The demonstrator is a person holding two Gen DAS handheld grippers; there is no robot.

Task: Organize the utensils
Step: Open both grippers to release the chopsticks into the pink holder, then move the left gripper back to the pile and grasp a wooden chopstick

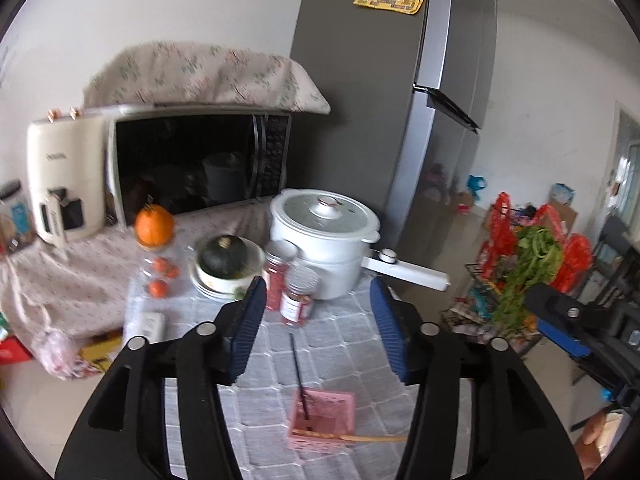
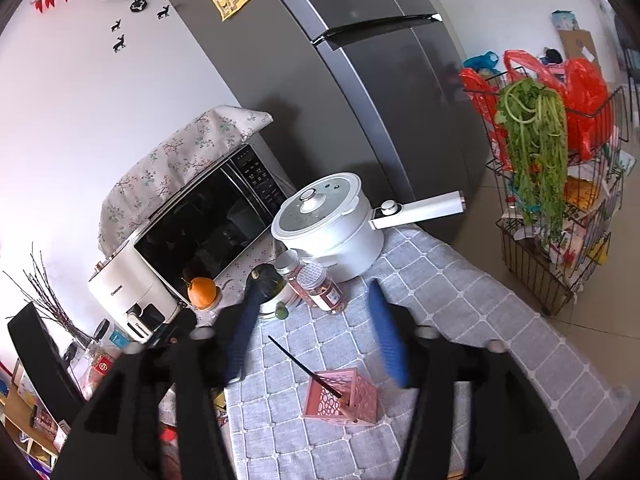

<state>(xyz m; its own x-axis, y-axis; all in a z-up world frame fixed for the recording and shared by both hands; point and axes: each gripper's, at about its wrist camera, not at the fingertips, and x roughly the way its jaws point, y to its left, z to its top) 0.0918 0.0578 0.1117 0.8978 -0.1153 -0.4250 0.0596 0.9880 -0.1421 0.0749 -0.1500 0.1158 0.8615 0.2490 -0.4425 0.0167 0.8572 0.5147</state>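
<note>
I hold both the left gripper (image 1: 318, 300) and right gripper (image 2: 316, 308) wide open and empty above the tabletop (image 2: 460, 300), whose near edge carries the pink basket (image 2: 354, 404) holding chopsticks (image 2: 304, 368); placement looks complete, so withdrawal seems next.

A home kitchen is shown. A tall grey refrigerator (image 2: 360, 80), a cloth-draped microwave (image 1: 200, 160) and a white electric pot (image 1: 324, 224) are seen around a tabletop (image 2: 460, 300) covered in grey checked cloth. Greens (image 2: 532, 140) are hung over a wire rack (image 2: 532, 264) stuffed with red bags.

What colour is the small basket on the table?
Pink basket, with a perforated pattern on its sides; the right wrist view shows it best.
</note>
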